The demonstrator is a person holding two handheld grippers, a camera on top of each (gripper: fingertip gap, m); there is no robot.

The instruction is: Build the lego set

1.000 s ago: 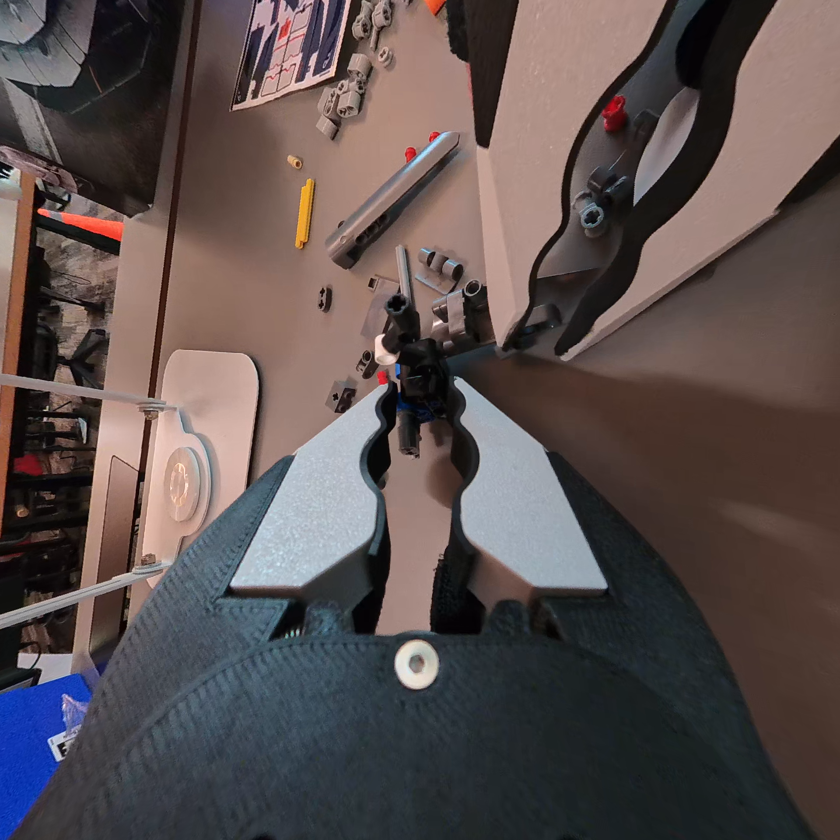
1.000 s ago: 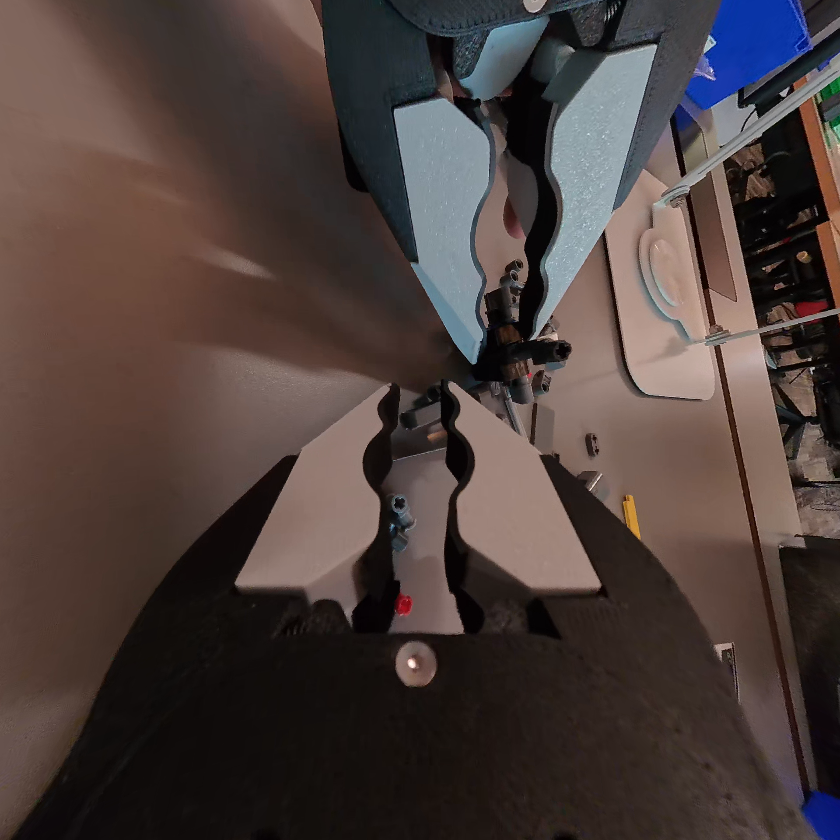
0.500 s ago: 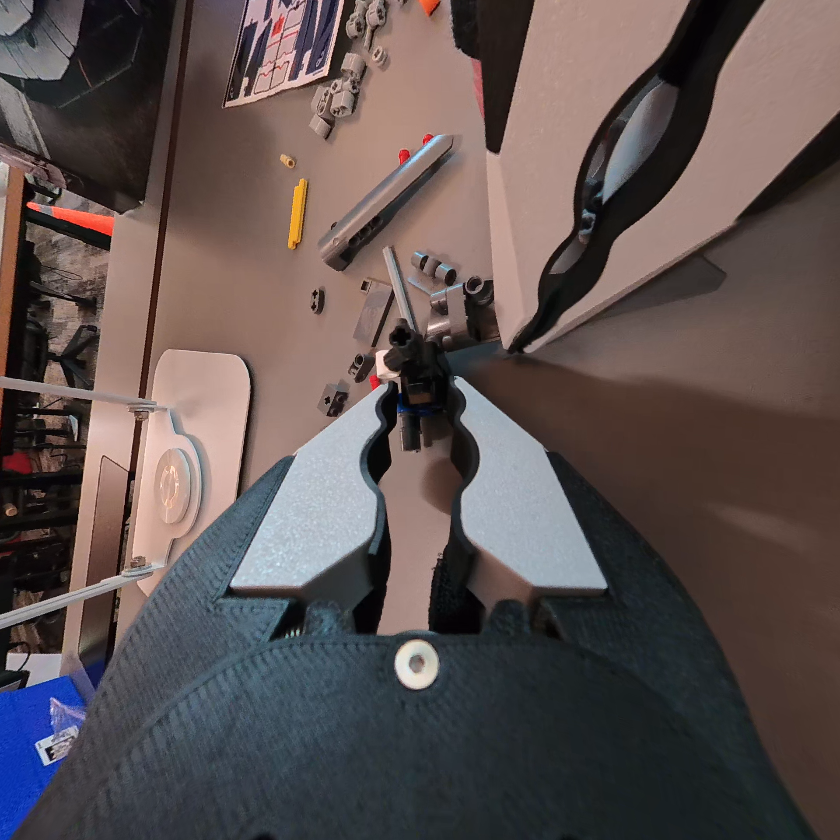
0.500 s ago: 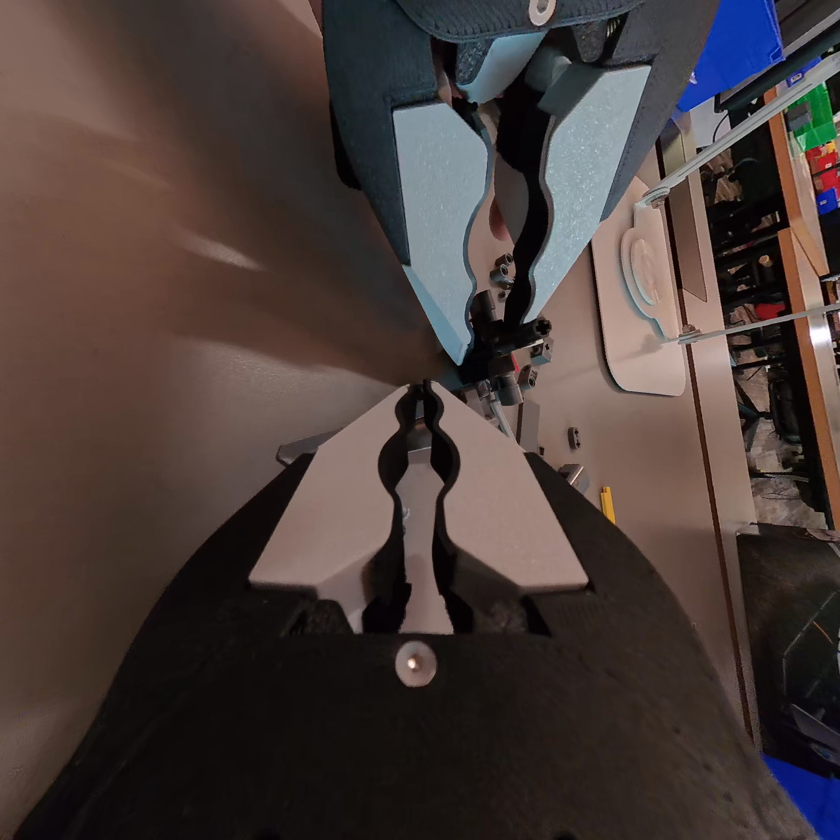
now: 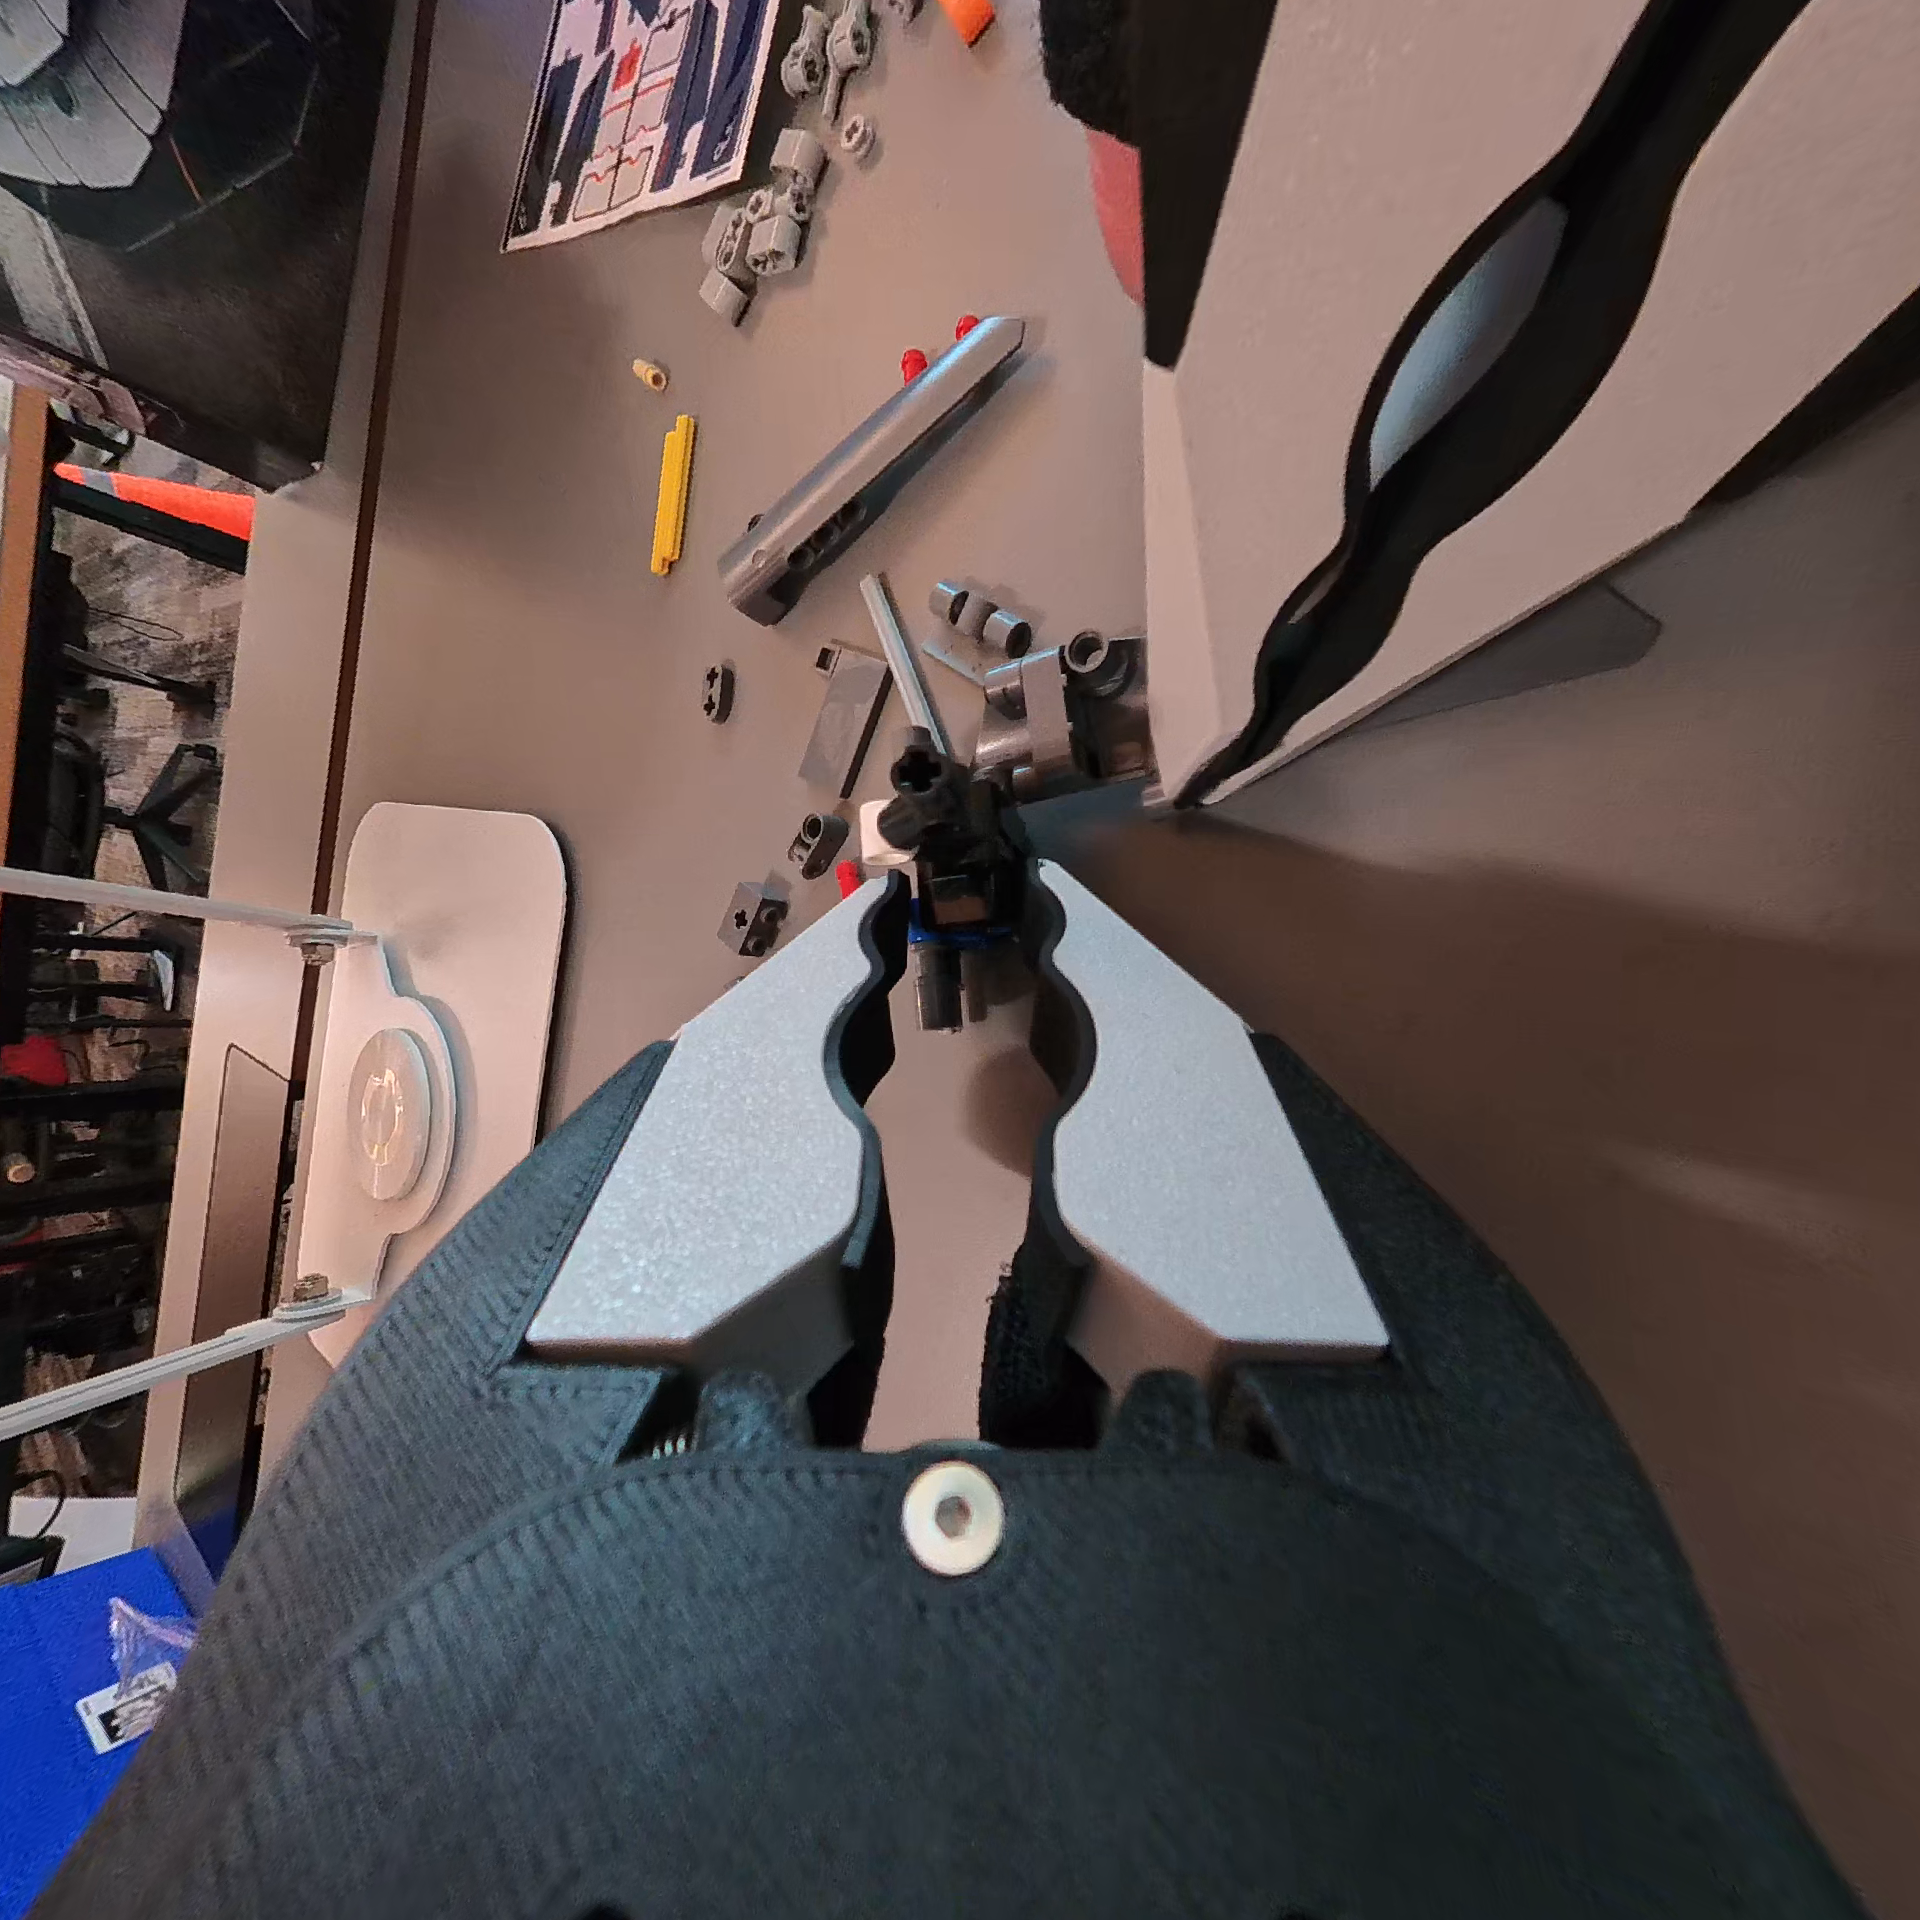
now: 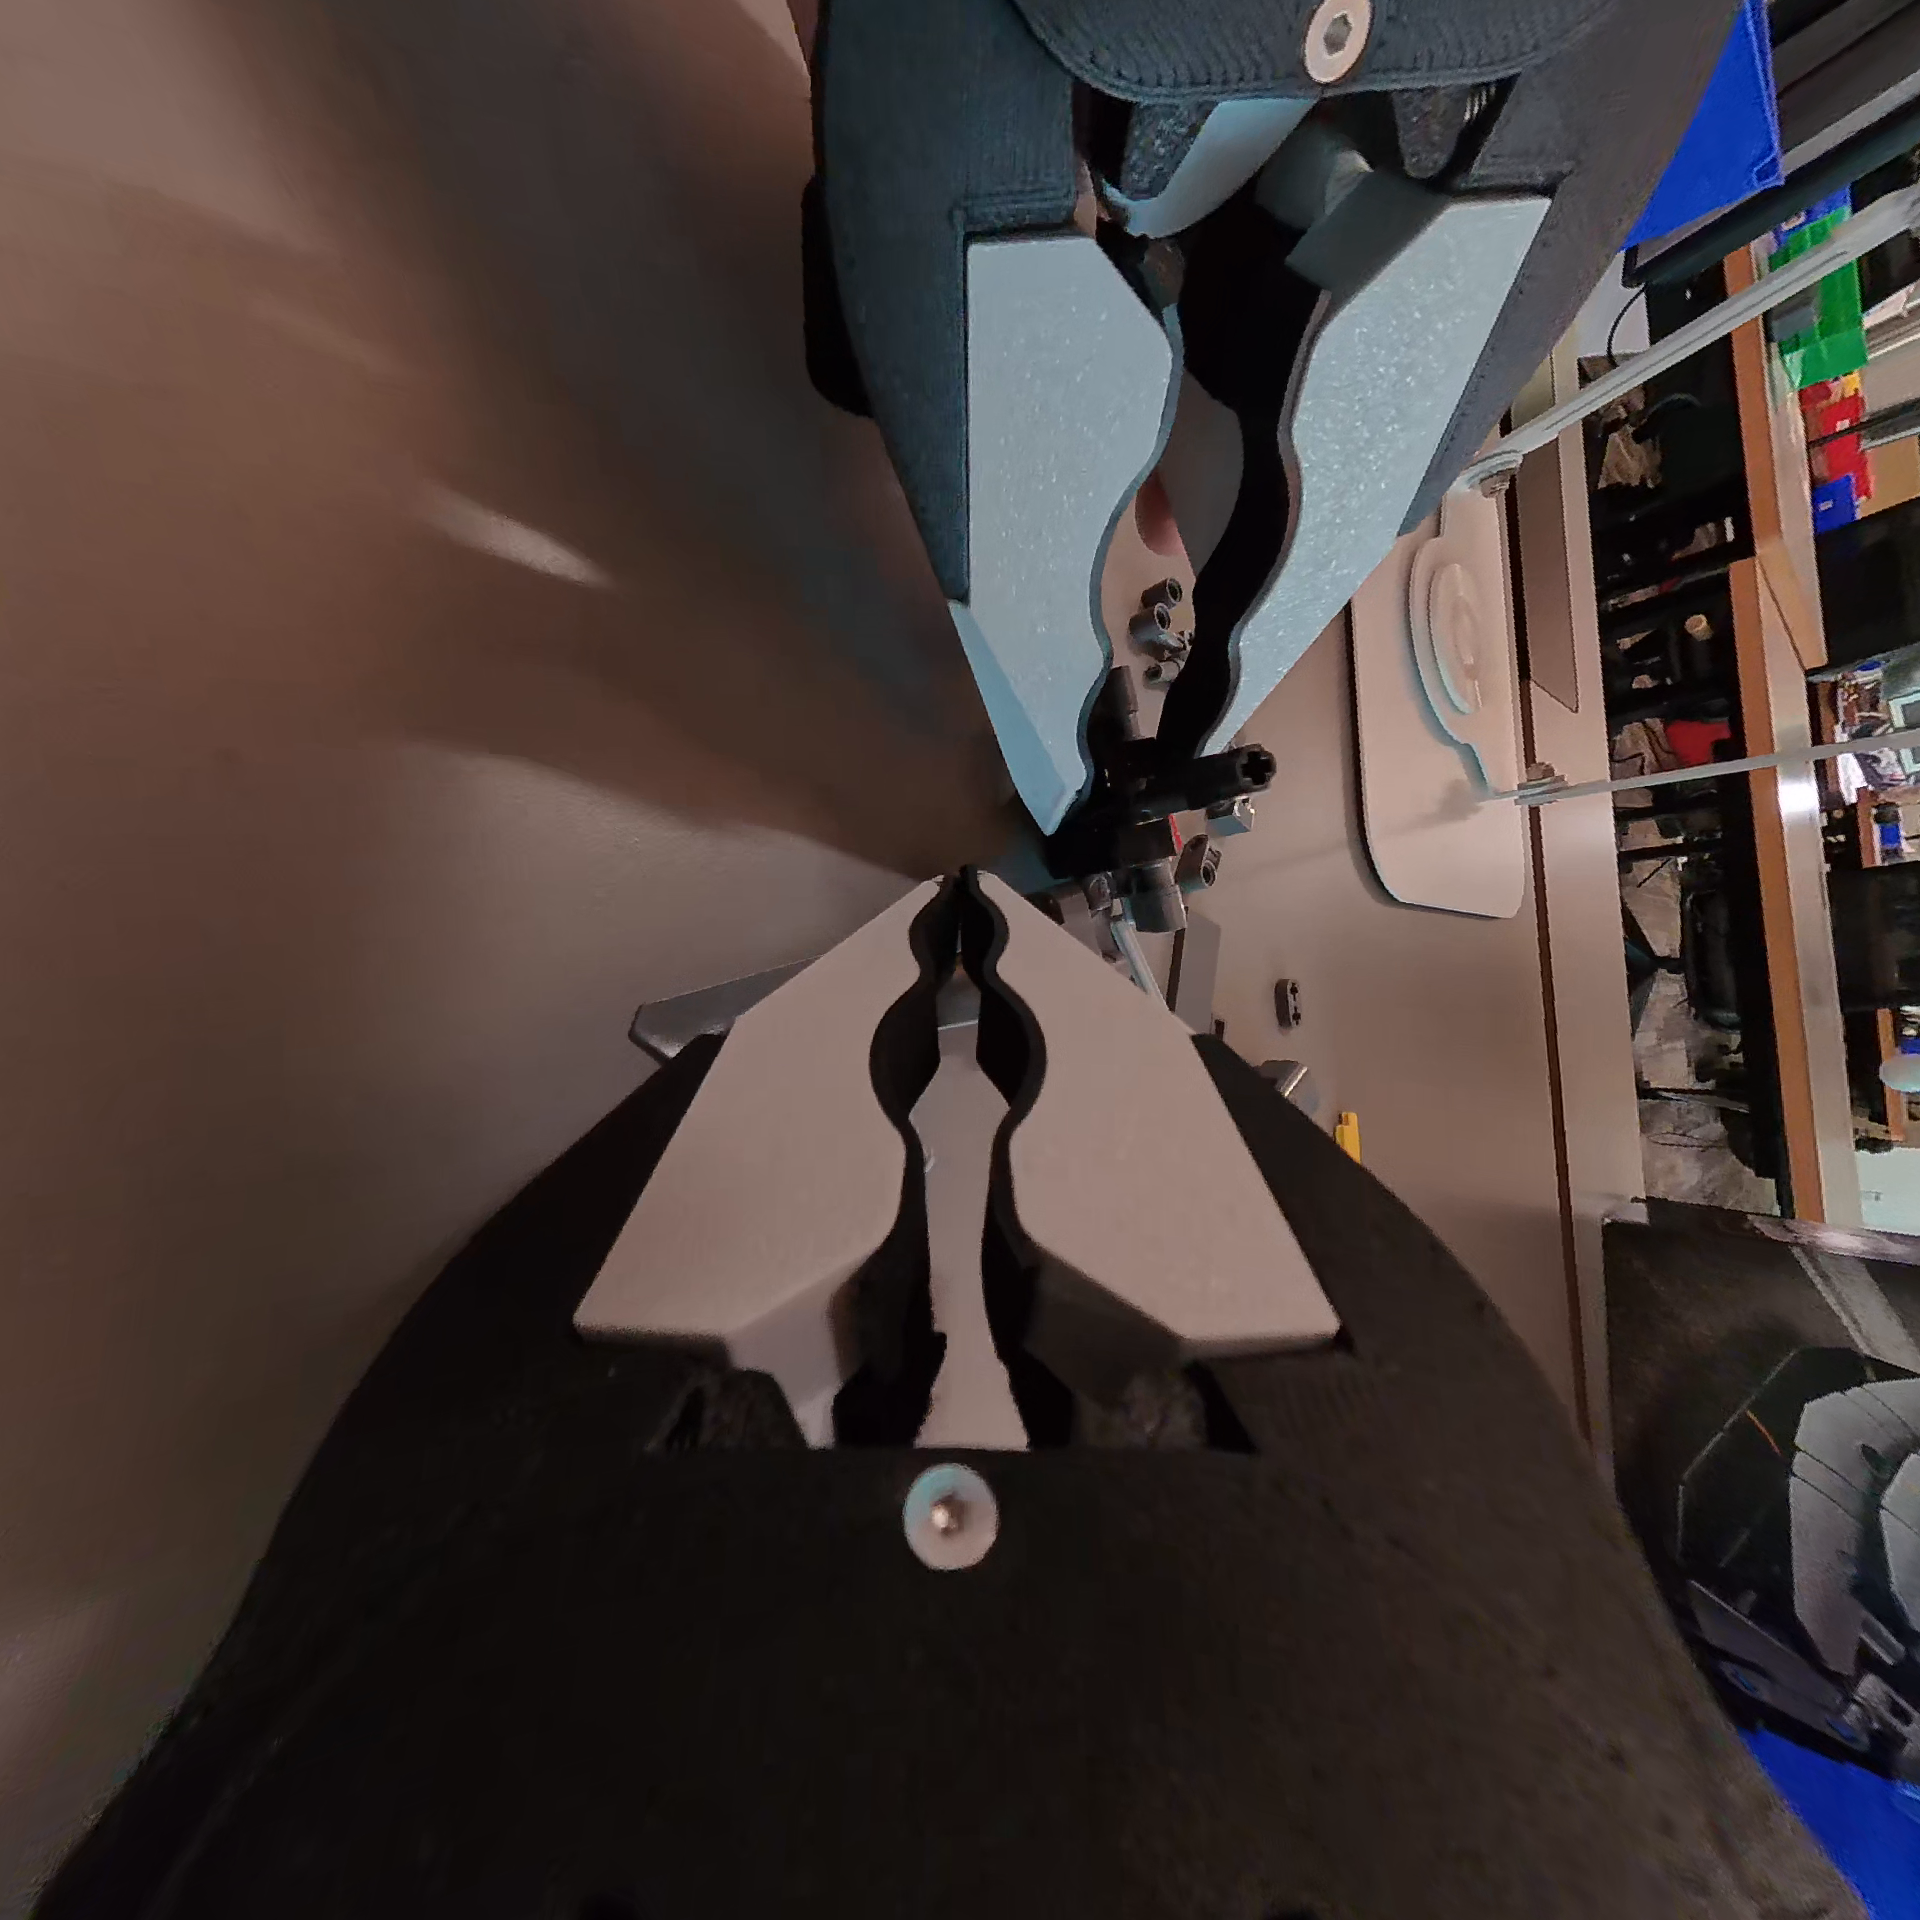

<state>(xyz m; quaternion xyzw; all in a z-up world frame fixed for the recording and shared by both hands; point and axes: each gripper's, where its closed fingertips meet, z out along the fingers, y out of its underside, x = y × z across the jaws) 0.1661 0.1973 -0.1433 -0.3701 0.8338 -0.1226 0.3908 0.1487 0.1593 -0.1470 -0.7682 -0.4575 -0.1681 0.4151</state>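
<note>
Black and blue, the lego assembly (image 5: 951,883) sat clamped at the left gripper's (image 5: 961,914) tips, centre frame; a twist could pop it loose. Loose parts (image 5: 790,520) lay upper centre. In the right view, the right gripper (image 6: 961,883) was closed on a thin grey plate (image 6: 691,1013), its pinched part hidden.

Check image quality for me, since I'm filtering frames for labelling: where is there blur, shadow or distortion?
Left wrist view: black assembly in the left gripper is sharp; the right gripper up close is soft; a shadow crosses the table. Right wrist view: streaky glare on the table's left side; fisheye bending at the edges.
</note>
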